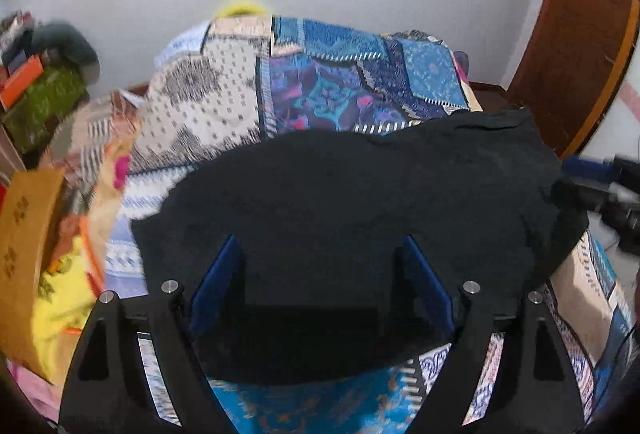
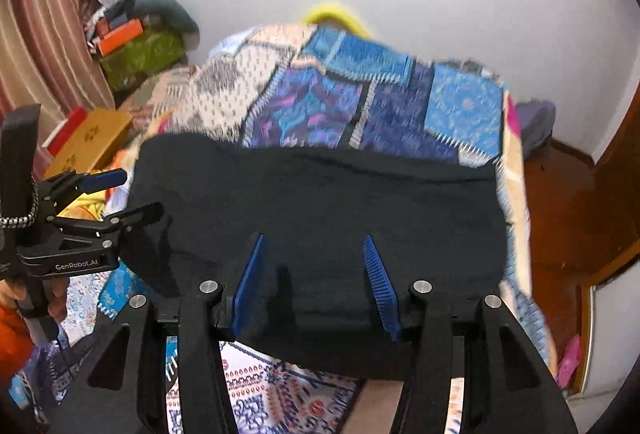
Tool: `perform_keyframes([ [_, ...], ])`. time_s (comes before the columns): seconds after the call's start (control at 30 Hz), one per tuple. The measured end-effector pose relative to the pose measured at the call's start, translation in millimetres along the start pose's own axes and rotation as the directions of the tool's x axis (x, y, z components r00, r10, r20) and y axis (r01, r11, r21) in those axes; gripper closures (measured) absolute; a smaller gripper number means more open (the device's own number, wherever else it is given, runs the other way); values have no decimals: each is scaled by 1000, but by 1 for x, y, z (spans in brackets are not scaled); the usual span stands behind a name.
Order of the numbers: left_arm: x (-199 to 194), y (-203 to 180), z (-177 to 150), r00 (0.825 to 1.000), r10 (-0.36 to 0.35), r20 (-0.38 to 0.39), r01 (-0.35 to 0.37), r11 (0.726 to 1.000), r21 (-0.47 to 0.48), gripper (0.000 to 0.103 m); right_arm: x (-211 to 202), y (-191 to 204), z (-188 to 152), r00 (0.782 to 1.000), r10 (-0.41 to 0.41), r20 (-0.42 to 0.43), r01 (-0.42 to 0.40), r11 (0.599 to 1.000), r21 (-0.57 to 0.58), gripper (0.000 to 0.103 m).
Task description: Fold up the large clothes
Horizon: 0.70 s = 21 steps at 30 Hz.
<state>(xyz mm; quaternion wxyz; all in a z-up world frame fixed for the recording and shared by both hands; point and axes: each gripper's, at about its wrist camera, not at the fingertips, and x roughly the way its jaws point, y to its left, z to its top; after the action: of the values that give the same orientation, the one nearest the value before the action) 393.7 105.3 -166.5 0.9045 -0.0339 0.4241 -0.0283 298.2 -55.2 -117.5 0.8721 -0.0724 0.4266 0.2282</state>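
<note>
A large black garment point(image 1: 360, 194) lies spread on a patchwork bedspread point(image 1: 320, 82); it also shows in the right wrist view point(image 2: 320, 202). My left gripper point(image 1: 320, 246) is open, its blue pads point(image 1: 218, 282) set wide apart just above the garment's near part, holding nothing. My right gripper point(image 2: 314, 242) is open too, its blue fingers point(image 2: 250, 282) over the garment's near edge. The left gripper also shows in the right wrist view point(image 2: 128, 194), at the garment's left edge with its jaws apart.
The bedspread point(image 2: 360, 102) covers a bed against a white wall. A yellow-brown box point(image 2: 90, 138) and stacked boxes and clothes point(image 2: 132, 38) sit at the left. A wooden door point(image 1: 580, 34) stands at the right. A yellow object point(image 1: 240, 8) lies at the bed's far end.
</note>
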Motion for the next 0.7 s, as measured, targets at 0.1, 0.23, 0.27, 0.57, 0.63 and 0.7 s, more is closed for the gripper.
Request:
perform_keyframes([
  [0.1,22,2,-1,1000,-2,-13,2,999,-35,20,24,2,-3,998,21,-53,-20,1000,20,56],
  [0.23,40,-2,-6,999,34,-13,-34,999,-1,13,43,0,-12,996,19,-84,-16,999,38,54],
  [0.27,42,-2,-7,999,42,-7,-42,999,3,10,42,-2,-14,997,27,-77,-23,999,45,50],
  [0.57,39,24,-23,1000,-10,0,10,996,-93,2,37,2,-22,998,14,-65,-14,1000,2,41],
  [0.63,34,33,-34,1000,-20,-11,18,992,-121,2,32,-1,-26,998,14,-68,-13,1000,9,39],
  [0.7,27,42,-46,1000,-14,-22,11,990,-144,2,27,-6,-29,997,15,-73,-13,1000,23,38],
])
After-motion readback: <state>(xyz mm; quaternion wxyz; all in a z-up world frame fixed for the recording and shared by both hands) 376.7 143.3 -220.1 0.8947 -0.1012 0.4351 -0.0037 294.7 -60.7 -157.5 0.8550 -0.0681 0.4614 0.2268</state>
